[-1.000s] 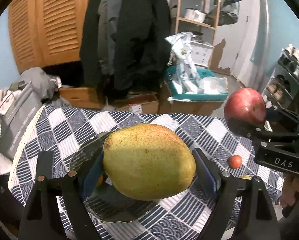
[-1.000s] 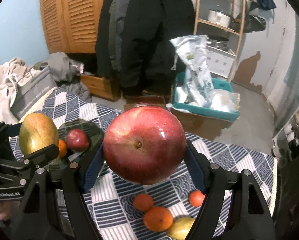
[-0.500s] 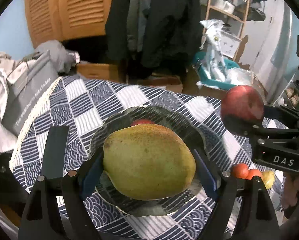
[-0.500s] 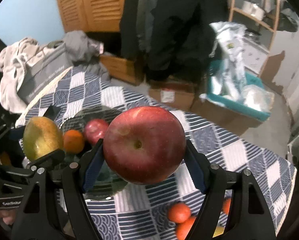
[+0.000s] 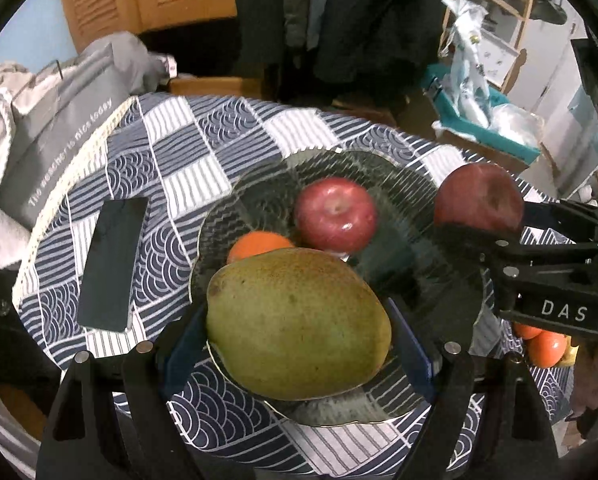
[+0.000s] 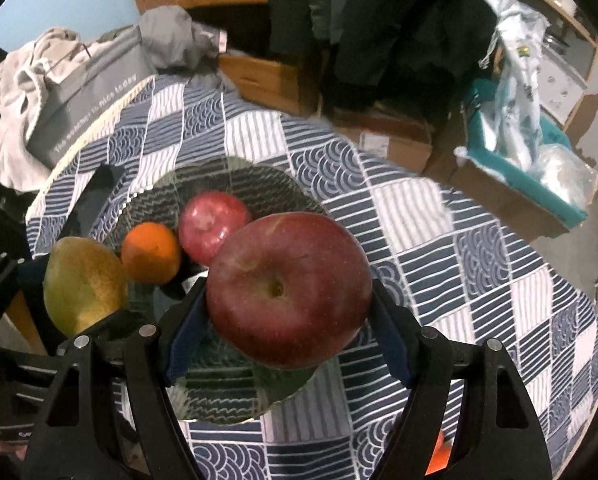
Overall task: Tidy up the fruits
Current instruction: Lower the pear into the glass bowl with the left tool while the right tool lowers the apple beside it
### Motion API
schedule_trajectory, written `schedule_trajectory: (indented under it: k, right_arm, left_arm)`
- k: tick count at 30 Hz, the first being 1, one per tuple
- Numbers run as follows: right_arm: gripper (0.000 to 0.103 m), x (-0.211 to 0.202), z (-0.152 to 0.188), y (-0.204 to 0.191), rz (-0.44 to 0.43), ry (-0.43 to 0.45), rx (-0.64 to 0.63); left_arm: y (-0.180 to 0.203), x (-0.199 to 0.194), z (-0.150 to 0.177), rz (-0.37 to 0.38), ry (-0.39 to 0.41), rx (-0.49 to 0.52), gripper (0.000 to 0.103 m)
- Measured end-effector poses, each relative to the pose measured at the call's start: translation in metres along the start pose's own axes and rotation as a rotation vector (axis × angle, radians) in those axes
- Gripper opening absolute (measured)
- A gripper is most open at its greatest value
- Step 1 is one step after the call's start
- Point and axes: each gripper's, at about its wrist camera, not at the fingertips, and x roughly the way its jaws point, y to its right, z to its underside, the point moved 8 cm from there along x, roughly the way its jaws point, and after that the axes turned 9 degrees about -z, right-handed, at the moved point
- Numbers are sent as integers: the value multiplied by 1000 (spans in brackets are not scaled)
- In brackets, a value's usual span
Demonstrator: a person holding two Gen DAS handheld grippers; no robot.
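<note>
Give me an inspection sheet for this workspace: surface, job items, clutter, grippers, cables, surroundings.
Surface: table under a blue-and-white patterned cloth.
Job's things: glass plate holding a red apple and an orange; a mango and a second, darker apple are held above it; loose oranges lie on the cloth at the right edge.
Clutter: dark phone flat on the cloth, left of the plate.
Grippers: left gripper shut on the mango; right gripper shut on the darker apple.
Cables: nothing seen.
Surroundings: grey bag and clothes at left, hanging coats, teal bin, shelf unit.
</note>
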Motion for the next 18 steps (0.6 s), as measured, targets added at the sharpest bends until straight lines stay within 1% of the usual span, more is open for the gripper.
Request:
schedule_trajectory:
  k: [3, 11, 18]
  right_arm:
    - [76, 10, 5, -2, -2, -29, -5]
    - [76, 27, 14, -5, -15, -84, -2]
    - [77, 35, 18, -7, -29, -116, 2]
  left_arm:
    - [-2, 9, 5, 0, -32, -9, 87]
    - [-4, 22, 12, 6, -85, -15, 87]
    - [-1, 36, 24, 9, -173, -10, 87]
